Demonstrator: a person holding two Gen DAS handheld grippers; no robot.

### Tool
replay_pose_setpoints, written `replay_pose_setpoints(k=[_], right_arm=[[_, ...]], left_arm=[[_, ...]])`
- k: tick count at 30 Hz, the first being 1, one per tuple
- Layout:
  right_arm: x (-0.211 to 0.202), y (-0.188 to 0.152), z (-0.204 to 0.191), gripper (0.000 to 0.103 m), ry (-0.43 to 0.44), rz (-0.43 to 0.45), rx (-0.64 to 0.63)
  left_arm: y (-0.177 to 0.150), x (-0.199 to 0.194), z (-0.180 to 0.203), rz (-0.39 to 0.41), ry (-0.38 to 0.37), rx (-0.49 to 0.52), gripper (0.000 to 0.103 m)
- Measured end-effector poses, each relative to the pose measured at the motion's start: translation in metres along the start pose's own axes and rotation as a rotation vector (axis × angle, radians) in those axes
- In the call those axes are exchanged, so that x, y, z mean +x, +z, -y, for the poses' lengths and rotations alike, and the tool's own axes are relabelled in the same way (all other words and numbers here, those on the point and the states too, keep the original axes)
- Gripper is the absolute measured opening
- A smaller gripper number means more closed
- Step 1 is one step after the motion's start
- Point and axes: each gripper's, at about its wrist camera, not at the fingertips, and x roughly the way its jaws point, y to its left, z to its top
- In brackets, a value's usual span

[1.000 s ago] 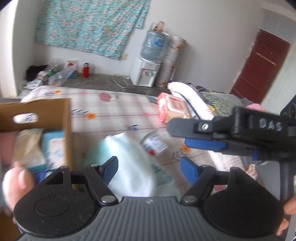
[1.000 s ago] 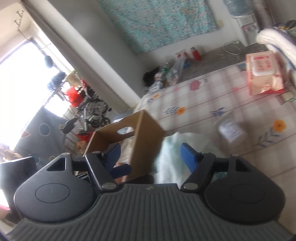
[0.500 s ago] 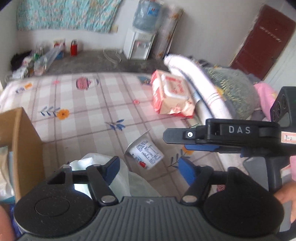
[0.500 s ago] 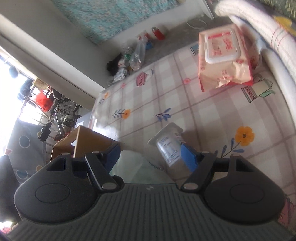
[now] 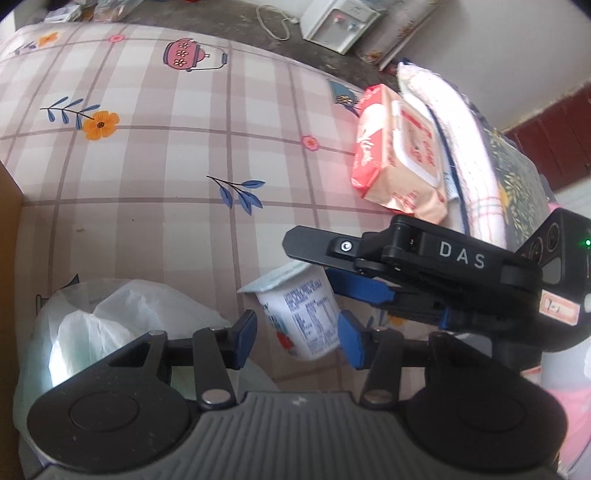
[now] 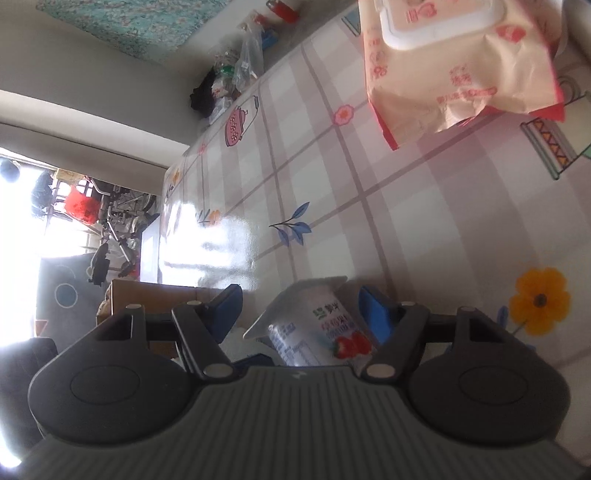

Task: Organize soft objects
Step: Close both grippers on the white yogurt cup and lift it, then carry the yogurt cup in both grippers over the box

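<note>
A white yogurt cup [image 5: 306, 314] lies on its side on the checked tablecloth [image 5: 147, 166]. My left gripper [image 5: 297, 334] is open with the cup between its blue pads, which stand apart from it. My right gripper [image 6: 301, 308] is open too, and the same cup [image 6: 317, 332] lies between its fingers. The right gripper's body shows in the left wrist view [image 5: 424, 273], reaching in from the right just above the cup. A pale green plastic bag [image 5: 110, 325] lies to the cup's left. A pink wet-wipes pack [image 5: 399, 162] lies farther back; it also shows in the right wrist view [image 6: 454, 62].
A cardboard box [image 6: 147, 295] stands at the left; its edge shows in the left wrist view [image 5: 9, 192]. A folded white towel [image 5: 461, 147] and dark patterned bedding [image 5: 524, 192] lie at the right. A water dispenser [image 5: 340, 22] stands on the floor beyond.
Both grippers have tilted down and moved in on the yogurt cup, which now sits between both pairs of fingers. The box has slid out to the left edge of view.
</note>
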Motion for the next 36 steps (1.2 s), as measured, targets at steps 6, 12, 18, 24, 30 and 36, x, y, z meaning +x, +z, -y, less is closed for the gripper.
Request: replay_pose_setpoints(k=[6,12,18,24,30,36], right_arm=[[0.027,0.011,0.006,0.071,0.071,-0.060,0.047],[0.030,0.011,0.008,0.069,0.097,-0.066,0.047],[0.000,0.000,0.016,0.056,0.110,-0.009,0.042],[-0.025,-0.028,0.023,0.044,0.055,0.048,0.018],[-0.054,-0.042,0.026,0.038,0.065,0.112,0.029],[-0.096,-0.056,-0.006,0.038,0.110,0.176,-0.031]], left_arm=[[0.009,0.014,0.001,-0.004,0.010,-0.050,0.052],[0.006,0.019,0.010,0.022,0.020,-0.031,0.056],[-0.010,0.003,0.032,0.065,-0.009,0.084,0.055],[-0.035,-0.002,0.055,0.051,-0.013,0.197,0.054],[-0.057,-0.026,0.077,0.106,-0.032,0.292,0.053],[-0.073,-0.077,0.084,0.214,-0.062,0.313,0.050]])
